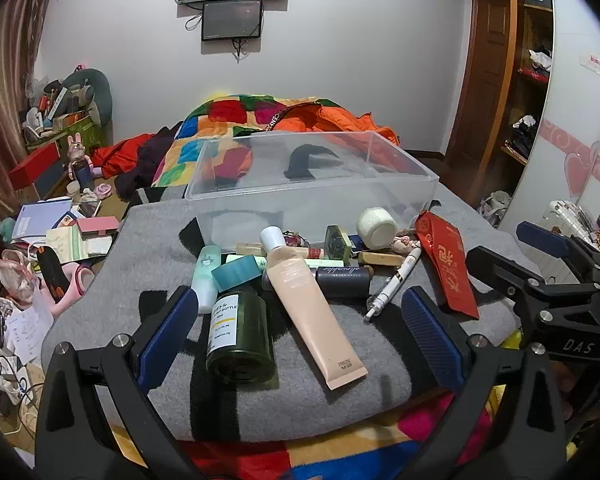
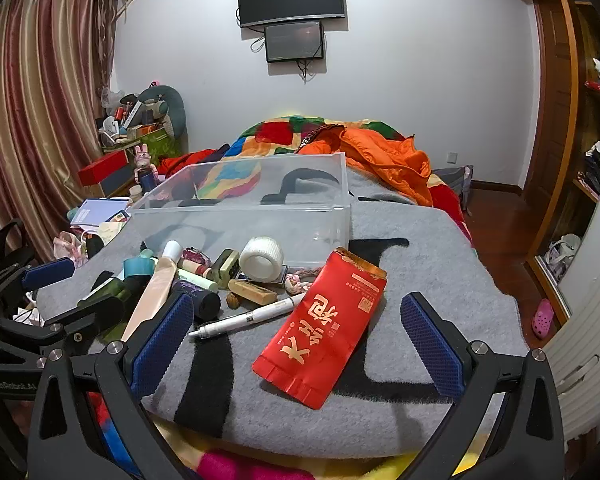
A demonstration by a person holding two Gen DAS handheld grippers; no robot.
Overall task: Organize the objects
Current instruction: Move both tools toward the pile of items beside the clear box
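Beside the clear bin [image 1: 312,196], clutter; both grippers (left [image 1: 300,324], right [image 2: 296,332]) gape.

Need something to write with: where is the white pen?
The white pen lies on the grey blanket in the right wrist view, between the red packet and the black tube.

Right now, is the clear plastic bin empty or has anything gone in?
Empty. The clear plastic bin shows only blanket pattern through its walls; the bottles and tubes lie outside, in front.
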